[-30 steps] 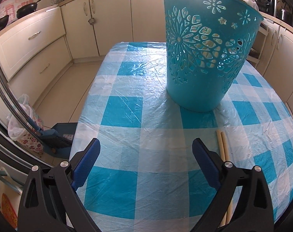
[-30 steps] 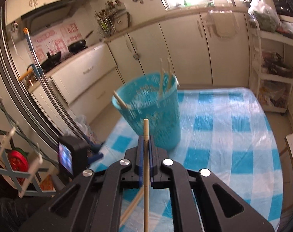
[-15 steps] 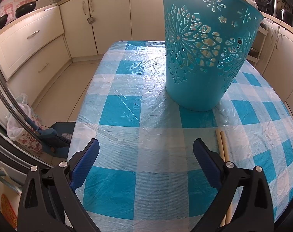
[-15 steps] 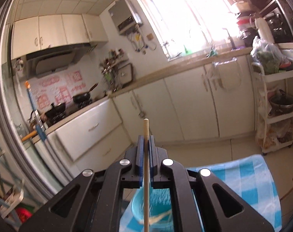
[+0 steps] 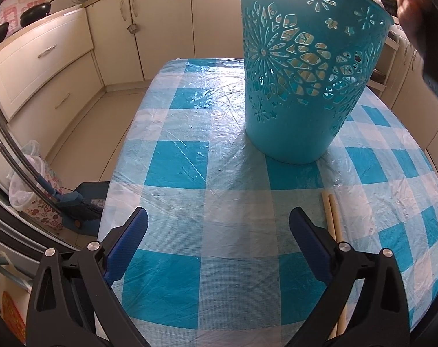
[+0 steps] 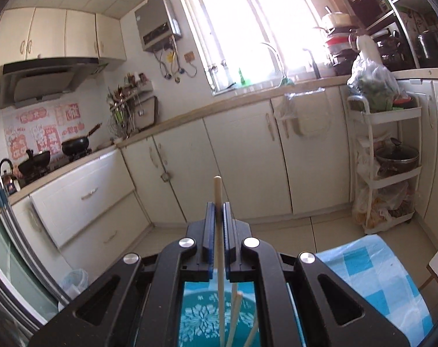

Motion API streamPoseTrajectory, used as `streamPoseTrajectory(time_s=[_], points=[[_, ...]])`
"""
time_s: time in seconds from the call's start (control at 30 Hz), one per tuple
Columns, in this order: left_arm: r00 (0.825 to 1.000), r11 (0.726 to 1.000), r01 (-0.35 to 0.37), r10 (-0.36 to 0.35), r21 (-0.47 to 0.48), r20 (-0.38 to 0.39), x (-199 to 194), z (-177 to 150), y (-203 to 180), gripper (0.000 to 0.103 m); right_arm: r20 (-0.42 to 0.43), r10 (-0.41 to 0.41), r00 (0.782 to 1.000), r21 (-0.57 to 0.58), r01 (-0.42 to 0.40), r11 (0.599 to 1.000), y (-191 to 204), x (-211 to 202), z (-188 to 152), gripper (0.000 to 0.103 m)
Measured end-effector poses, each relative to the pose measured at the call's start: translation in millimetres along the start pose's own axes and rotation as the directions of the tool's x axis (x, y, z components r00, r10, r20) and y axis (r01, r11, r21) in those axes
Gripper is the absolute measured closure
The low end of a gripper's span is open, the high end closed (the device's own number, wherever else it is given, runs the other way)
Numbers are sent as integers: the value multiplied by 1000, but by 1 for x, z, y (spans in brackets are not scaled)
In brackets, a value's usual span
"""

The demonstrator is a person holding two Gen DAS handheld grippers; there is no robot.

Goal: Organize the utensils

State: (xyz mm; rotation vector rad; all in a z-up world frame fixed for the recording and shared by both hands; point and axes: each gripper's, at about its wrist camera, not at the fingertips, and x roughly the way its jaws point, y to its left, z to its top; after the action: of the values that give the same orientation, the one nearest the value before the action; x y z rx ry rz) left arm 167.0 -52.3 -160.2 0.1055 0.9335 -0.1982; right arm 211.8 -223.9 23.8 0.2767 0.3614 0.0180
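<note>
A teal cut-out basket [image 5: 308,66] stands on the blue checked tablecloth [image 5: 207,173]. My left gripper [image 5: 217,237] is open and empty, low over the near part of the table. Two wooden chopsticks [image 5: 333,219] lie on the cloth by its right finger. My right gripper [image 6: 218,211] is shut on a wooden chopstick [image 6: 218,193], held upright directly above the basket [image 6: 201,318], whose inside shows below with several sticks [image 6: 236,309] in it. The hand holding it shows at the top right of the left wrist view [image 5: 410,5].
Cream kitchen cabinets [image 6: 247,159] run along the far walls. A white trolley rack [image 6: 386,167] with pots stands right of the table. A plastic bag and a broom [image 5: 45,190] sit on the floor to the left.
My right gripper tilted up from looking at the basket to facing the cabinets and came over the basket's opening with the chopstick. My left gripper barely moved.
</note>
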Motion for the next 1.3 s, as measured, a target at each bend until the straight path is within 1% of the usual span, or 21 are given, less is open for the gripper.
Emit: streamPoseTrajectory(time_s=[0.07,0.13,0.17,0.27,0.37,0.4,0.47,0.53,0.57,0.6,0.63,0.67,0.7,0.77,0.8,0.9,0.93,1.07,1.2,1.27,1.3], points=[[1000,1000,-3,3,2,-2,0,0,-1,8,-23,3,1000,-15,-3,1000,0,-1,-6,96],[1000,1000,-7,7,3,-3,1,0,-1,8,-39,8,999,-21,-8,1000,0,-6,-10,87],[1000,1000,-8,8,3,-4,1,0,-1,8,-43,8,999,-22,-9,1000,1,-10,-12,85],[1000,1000,-10,10,-5,-6,1,0,0,8,-48,12,999,-32,-13,999,-1,-30,-17,83],[1000,1000,-10,10,-18,-4,1,1,2,8,-41,3,999,-18,-4,1000,-6,-60,-24,71],[1000,1000,-10,10,-24,-3,1,0,3,8,-43,-7,999,-12,6,1000,-8,-67,-28,64],[1000,999,-8,8,-38,-1,0,0,6,8,-70,-31,997,3,32,999,-13,-89,-45,61],[1000,998,-7,8,-55,2,0,0,9,8,-161,-43,986,-3,43,999,-15,-101,-74,61],[1000,998,-7,8,-64,3,0,-1,10,8,-220,-48,974,-20,44,999,-14,-103,-91,61],[1000,997,-8,8,-73,4,-1,-1,12,8,-290,-56,955,-42,46,998,-12,-103,-113,61],[1000,996,-7,8,-84,4,0,-1,14,8,-341,-60,938,-51,45,998,-12,-102,-129,62],[1000,996,-7,7,-90,2,0,-1,15,8,-394,-59,917,-48,43,998,-12,-98,-145,65],[1000,995,-6,6,-98,0,1,-1,16,8,-438,-59,897,-42,45,998,-12,-93,-159,71],[1000,994,-2,1,-112,-5,1,-1,19,8,-490,-72,869,-52,53,997,-10,-81,-174,73],[1000,993,1,-2,-117,-8,2,-1,21,8,-502,-82,861,-66,56,996,-7,-75,-178,75],[1000,990,12,-15,-140,-15,4,-2,25,8,-531,-98,842,-92,58,994,0,-60,-182,77],[1000,988,18,-21,-151,-17,4,-2,27,8,-533,-104,839,-99,60,993,0,-57,-186,77],[999,984,32,-37,-175,-23,5,-3,32,8,-561,-122,819,-131,58,990,7,-48,-194,79],[999,983,37,-42,-179,-23,6,-3,33,8,-555,-131,821,-154,54,987,7,-51,-199,80],[999,983,36,-41,-179,-24,6,-3,33,8,-557,-140,818,-172,51,984,6,-55,-201,81],[999,983,36,-42,-177,-26,6,-3,33,8,-560,-148,816,-192,45,980,6,-55,-202,84]])
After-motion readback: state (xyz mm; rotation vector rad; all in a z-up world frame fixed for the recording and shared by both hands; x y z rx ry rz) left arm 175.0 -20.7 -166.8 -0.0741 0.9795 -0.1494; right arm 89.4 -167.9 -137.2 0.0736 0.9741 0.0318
